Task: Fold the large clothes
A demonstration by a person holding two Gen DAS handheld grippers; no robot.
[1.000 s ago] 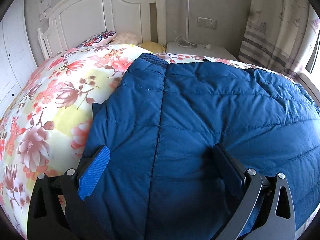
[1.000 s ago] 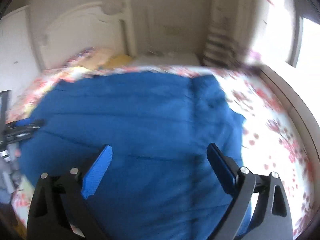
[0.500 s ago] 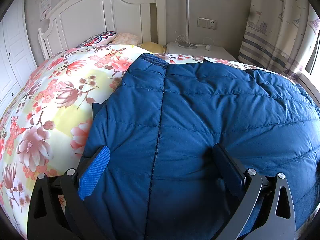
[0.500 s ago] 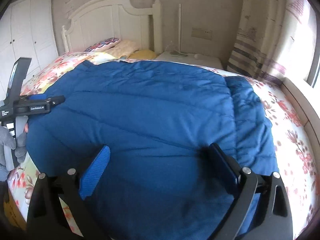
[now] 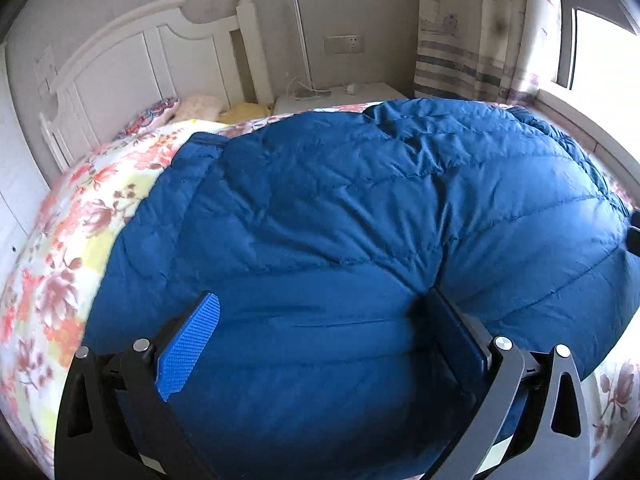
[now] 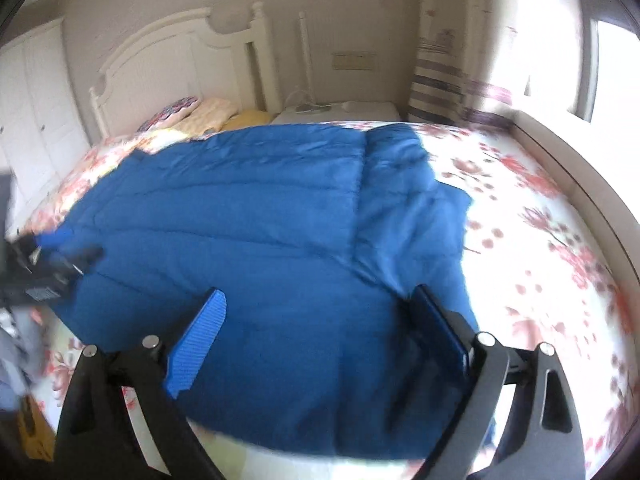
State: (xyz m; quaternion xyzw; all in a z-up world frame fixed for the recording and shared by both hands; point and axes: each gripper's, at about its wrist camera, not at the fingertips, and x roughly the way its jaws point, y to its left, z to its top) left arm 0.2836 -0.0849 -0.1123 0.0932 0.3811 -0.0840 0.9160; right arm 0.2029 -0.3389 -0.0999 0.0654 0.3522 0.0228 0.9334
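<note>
A blue quilted down jacket (image 5: 360,208) lies spread across the floral bed cover (image 5: 60,280). My left gripper (image 5: 322,300) is open over the jacket's near-left part. Its right finger (image 5: 448,320) digs into the fabric, which puckers around the tip. In the right wrist view the jacket (image 6: 260,220) shows a folded strip along its right side. My right gripper (image 6: 319,294) stands wide over the near hem with its jaws closing. Jacket fabric lies between them, but the pads do not press on it. The left gripper (image 6: 60,256) shows blurred at that view's left edge.
A white headboard (image 5: 160,60) with pillows (image 5: 152,114) stands at the far end, a white nightstand (image 5: 340,94) beside it. A striped curtain (image 5: 472,40) and a window ledge (image 6: 580,184) run along the right. White wardrobe doors (image 6: 32,100) are on the left.
My left gripper has slid to the right across the jacket, and fabric now bunches at its right finger. The right gripper has shifted over the near hem, its view blurred.
</note>
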